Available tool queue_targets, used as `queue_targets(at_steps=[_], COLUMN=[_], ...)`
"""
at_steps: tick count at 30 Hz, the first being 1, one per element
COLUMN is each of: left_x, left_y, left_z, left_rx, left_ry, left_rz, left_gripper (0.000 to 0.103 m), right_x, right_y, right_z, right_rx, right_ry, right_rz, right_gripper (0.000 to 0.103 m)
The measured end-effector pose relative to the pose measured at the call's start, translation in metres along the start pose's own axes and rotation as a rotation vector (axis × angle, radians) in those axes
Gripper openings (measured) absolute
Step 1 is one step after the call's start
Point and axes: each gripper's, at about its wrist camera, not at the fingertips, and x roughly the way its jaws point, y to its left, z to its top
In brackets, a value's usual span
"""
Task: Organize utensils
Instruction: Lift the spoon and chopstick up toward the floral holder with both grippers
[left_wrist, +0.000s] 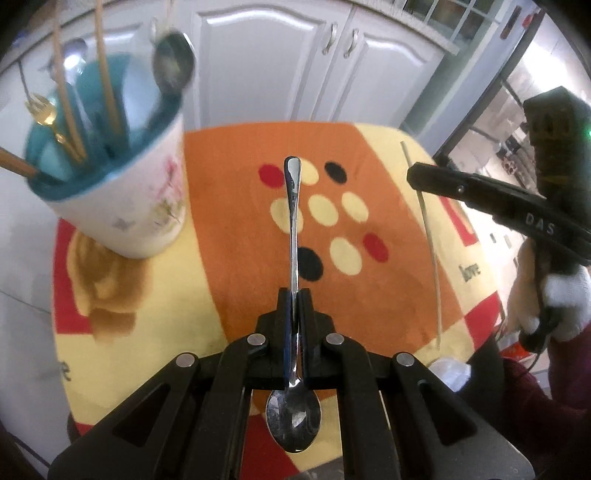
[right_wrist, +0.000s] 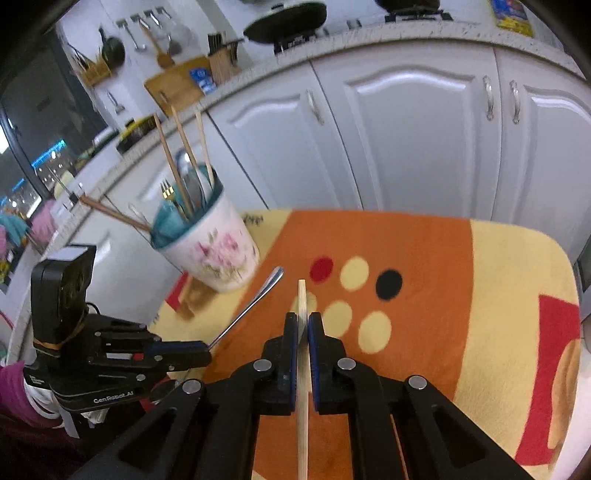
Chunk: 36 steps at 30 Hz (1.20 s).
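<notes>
between left claw pads, spoon

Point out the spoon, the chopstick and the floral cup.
spoon (left_wrist: 293, 221), left wrist view, middle of its handle.
chopstick (right_wrist: 302, 302), right wrist view, shaft above the gripper.
floral cup (right_wrist: 218, 254), right wrist view, painted outer wall.

Both grippers clamped, angled down
</notes>
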Motion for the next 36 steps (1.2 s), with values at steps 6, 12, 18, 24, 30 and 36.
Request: queue_targets(at_steps=[6,12,18,24,30,36], left_x=[-0.042,-0.080,-0.103,-0.111,-0.107,-0.107], left_y=[0.007,0.026,0.056,0.081,0.093,0.100], left_z=[0.015,0.039,0.061,0.079,0.084,0.088], left_rx=[-0.036,-0.084,-0.155,-0.241,-0.276,-0.279], left_ry=[-0.115,-0.245,-0.333,-0.434,-0.463,-0.478], left_rz=[-0.015,0.001,0.035,0.067,0.091,0.112], left_gripper=[0.002,0.002,0.002,0.002,0.002,0.002], right_x=[-0.024,-0.039,-0.036,-0.011,0.026,0.062], right_y=[0.015,0.044,0.087,0.120,0.136,0.139], right_z=[0.027,0.064,0.107,0.145,0.166,0.173], right_rx=[-0.018,-0.054,-0.119,-0.151,-0.139,-0.136], right_ry=[-0.099,-0.197,-0.291,-0.372,-0.403,-0.412], right_rz=[0.042,0.108,0.159,0.180,0.183,0.169], right_gripper=[0.005,0.005,0.005,0.005,0.005,0.005])
